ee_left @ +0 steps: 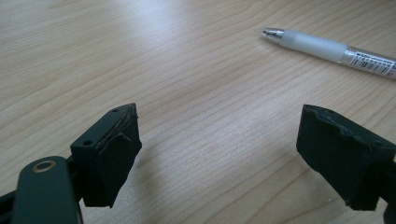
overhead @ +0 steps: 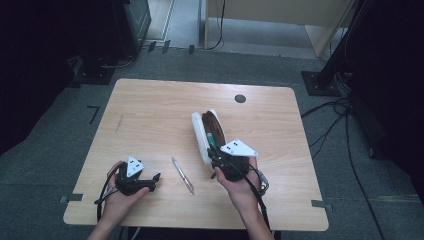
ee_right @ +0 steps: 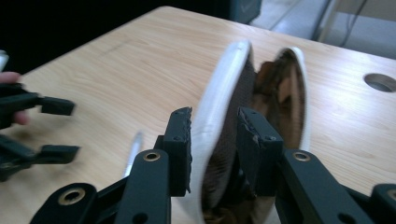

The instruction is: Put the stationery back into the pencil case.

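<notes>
The table (overhead: pixel 150 107) is made of light wood with rounded corners. It stands on a grey floor (overhead: pixel 60 130). Near its far edge there is a small round dark hole (overhead: pixel 240 98). A pen (overhead: pixel 183 175) with a clear body lies flat near the front. A white pencil case (overhead: pixel 202 135) with a brown inside lies open in the middle.

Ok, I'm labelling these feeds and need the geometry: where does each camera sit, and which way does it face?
High view: above the person's side, looking down on the table; both forearms show.
Left gripper view: rides the left gripper, facing the pen; open jaws.
Right gripper view: rides the right gripper, jaws clamped on the white pencil case.
Shared: pen, also in the high view.
</notes>
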`<state>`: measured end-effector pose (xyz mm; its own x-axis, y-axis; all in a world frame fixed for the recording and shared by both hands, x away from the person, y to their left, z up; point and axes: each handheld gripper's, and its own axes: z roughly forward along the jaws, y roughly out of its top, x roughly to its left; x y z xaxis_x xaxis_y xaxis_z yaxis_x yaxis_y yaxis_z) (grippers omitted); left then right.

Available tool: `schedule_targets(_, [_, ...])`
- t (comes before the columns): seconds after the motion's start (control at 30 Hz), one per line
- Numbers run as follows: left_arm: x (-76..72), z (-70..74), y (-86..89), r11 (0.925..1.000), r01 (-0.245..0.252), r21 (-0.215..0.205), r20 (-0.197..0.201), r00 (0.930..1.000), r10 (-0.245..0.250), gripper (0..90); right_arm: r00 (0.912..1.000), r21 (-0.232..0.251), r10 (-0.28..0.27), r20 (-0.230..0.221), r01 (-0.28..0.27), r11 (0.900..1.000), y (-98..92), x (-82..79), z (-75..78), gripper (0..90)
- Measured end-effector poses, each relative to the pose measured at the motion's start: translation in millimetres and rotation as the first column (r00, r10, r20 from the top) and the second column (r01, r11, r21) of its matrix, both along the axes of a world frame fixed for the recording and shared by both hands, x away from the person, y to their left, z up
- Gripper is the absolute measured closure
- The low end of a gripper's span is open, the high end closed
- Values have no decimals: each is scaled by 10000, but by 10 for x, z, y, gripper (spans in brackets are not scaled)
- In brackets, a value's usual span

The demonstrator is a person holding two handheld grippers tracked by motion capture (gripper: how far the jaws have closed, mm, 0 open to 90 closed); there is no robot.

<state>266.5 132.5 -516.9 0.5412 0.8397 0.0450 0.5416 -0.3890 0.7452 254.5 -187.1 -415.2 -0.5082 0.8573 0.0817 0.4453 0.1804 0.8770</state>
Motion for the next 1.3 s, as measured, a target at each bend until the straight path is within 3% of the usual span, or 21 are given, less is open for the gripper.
schedule_targets(0.17, [7, 1, 14, 10000, -90, 1, -85, 9999, 90, 138, 9993, 463, 330, 202, -339, 9984, 45, -142, 39, 664])
schedule_targets(0.37, [21, -8, 11, 9994, -294, 160, -306, 9991, 299, 138, 9958, 360, 863, 321, -874, 9955, 189, -260, -8, 673])
schedule_targets(0.6, [47, -15, 31, 9991, -431, -2, -655, 9969, 430, 137, 9905, 350, 1372, -29, -1370, 9900, 321, -289, -237, 685])
schedule_targets(0.9, [52, -16, 29, 9989, -477, 13, -664, 9966, 477, 133, 9825, 132, 1693, -781, -1688, 9856, 459, -286, -641, 688])
schedule_targets(1.3, [53, -16, 28, 9988, -482, 20, -673, 9966, 482, 130, 9750, 166, 1798, -1308, -1791, 9837, 578, -257, -909, 681])
